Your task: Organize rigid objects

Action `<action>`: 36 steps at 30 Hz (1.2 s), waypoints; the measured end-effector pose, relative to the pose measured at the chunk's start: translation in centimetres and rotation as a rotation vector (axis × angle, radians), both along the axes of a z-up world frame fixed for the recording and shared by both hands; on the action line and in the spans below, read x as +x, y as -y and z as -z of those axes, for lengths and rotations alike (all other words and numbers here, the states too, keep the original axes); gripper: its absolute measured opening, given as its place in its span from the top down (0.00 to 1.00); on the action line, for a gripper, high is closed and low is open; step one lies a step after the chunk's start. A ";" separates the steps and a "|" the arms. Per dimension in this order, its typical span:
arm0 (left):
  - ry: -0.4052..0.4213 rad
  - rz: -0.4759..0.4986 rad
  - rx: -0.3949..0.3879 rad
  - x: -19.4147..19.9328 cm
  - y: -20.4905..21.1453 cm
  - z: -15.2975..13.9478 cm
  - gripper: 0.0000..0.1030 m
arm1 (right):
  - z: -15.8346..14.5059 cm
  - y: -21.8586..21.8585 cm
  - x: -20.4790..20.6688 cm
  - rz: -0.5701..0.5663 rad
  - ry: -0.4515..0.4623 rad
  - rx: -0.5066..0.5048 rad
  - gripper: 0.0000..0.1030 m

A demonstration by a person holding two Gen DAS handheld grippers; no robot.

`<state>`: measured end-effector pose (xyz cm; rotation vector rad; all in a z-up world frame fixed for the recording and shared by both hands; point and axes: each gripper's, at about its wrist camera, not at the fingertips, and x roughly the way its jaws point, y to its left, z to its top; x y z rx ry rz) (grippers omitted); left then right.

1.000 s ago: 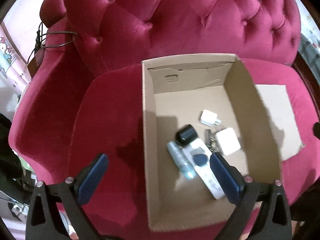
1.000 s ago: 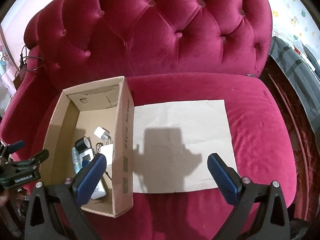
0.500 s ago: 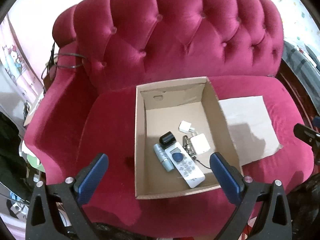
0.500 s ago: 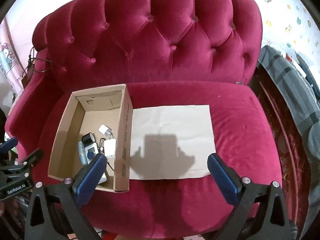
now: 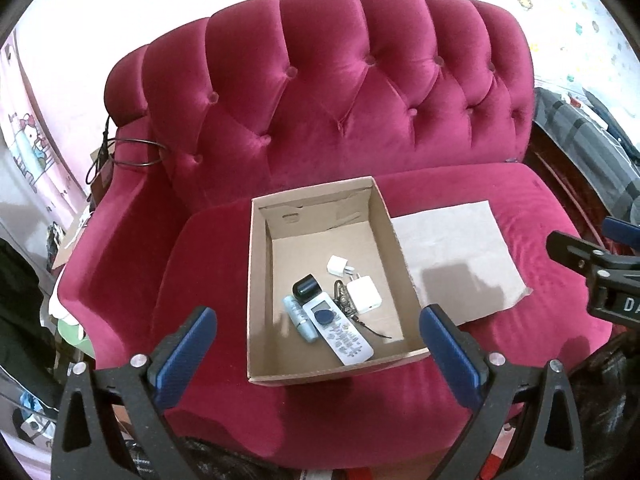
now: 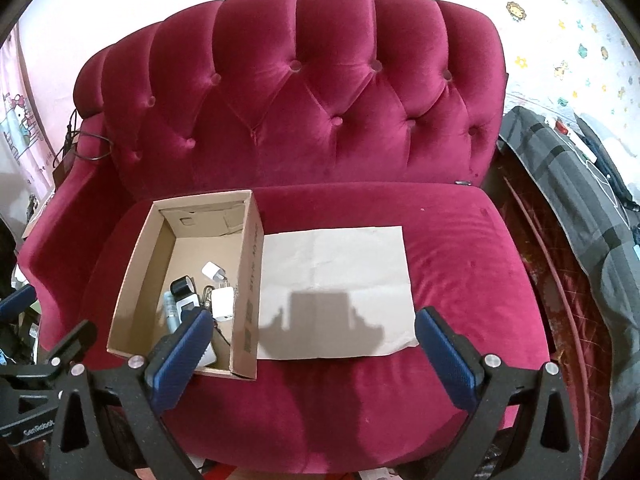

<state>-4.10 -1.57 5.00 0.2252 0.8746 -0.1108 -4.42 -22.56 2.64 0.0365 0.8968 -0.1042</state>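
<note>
While both hand-held grippers (image 5: 318,346) (image 6: 314,344) gape empty, rectangular cardboard box (image 5: 258,280) sits on tufted velvet sofa (image 5: 360,100).

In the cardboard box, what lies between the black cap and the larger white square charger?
In the left wrist view, a bunch of metal keys lies between the black cap and larger white square charger.

Right tool (image 6: 314,354) held wide open and empty above red sofa seat (image 6: 460,240). Open cardboard box (image 6: 250,264) on seat's left contains small items; flat cardboard sheet (image 6: 336,264) touches its right wall.
</note>
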 end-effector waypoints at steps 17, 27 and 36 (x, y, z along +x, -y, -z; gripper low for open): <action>0.004 0.025 -0.004 -0.7 1.1 -0.5 0.00 | -0.5 0.3 -0.4 -0.004 -0.005 0.013 0.00; 0.005 0.026 -0.008 -0.9 1.1 -0.5 0.00 | -0.7 0.3 -0.6 -0.004 -0.001 0.018 0.00; 0.005 0.023 -0.011 -0.9 1.2 -0.6 0.00 | -0.7 0.3 -0.6 -0.005 0.001 0.020 0.00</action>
